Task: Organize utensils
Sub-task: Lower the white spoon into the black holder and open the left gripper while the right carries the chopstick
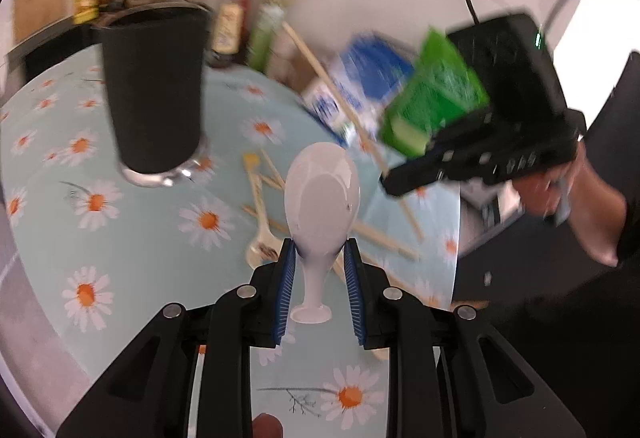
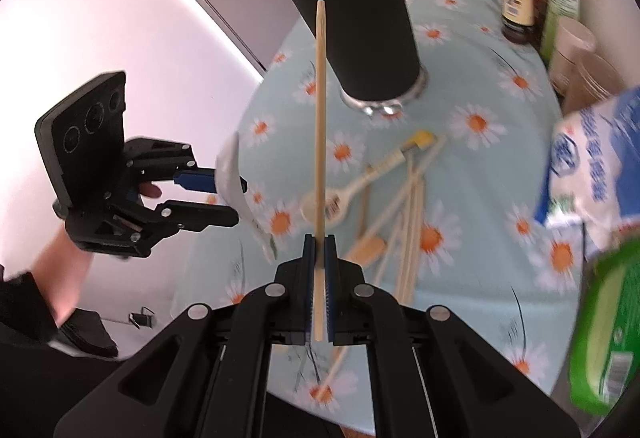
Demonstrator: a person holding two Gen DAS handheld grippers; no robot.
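Left gripper (image 1: 319, 266): clamped glossy white ceramic spoon (image 1: 322, 194), centre frame.
Right gripper (image 2: 319, 258): pinched pale wooden chopstick (image 2: 320, 110).
Advice: tip both over tall black cylindrical holder (image 2: 360, 34), upper centre.

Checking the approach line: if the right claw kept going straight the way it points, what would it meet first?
Probably the black utensil holder: the chopstick clamped in the right claw already points at its side wall, below the rim. Depth is unclear, so the floral tablecloth could come first.

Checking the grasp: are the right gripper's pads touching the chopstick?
Touching. In the right wrist view the right gripper has its blue pads closed flat against both sides of the chopstick.
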